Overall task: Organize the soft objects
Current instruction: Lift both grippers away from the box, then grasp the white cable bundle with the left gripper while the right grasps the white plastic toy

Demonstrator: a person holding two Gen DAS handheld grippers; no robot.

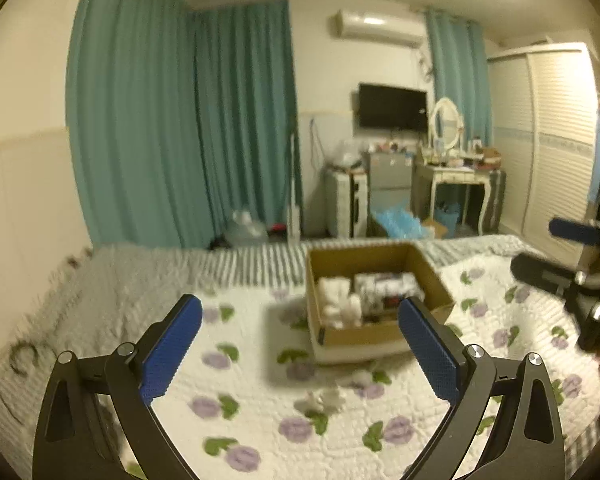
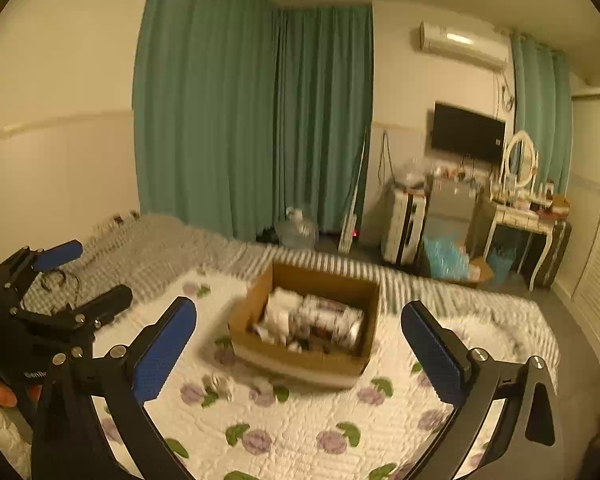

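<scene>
A brown cardboard box (image 1: 432,280) stands on the bed's flowered quilt (image 1: 260,360) and holds a white soft item (image 1: 338,300) and patterned rolled fabrics (image 1: 388,286). My left gripper (image 1: 300,344) is open and empty above the quilt, short of the box. A small white scrap (image 1: 320,400) lies on the quilt near it. My right gripper (image 2: 298,348) is open and empty, facing the same box (image 2: 256,300) and the rolled fabrics (image 2: 332,316) in it. Each gripper shows in the other's view: the right one (image 1: 556,252) and the left one (image 2: 84,276).
A grey striped blanket (image 1: 160,268) covers the far side of the bed. Teal curtains (image 1: 180,120) hang behind. Past the bed stand a dressing table with mirror (image 1: 456,172), a wall TV (image 1: 392,106), a wardrobe (image 1: 548,140) and floor clutter.
</scene>
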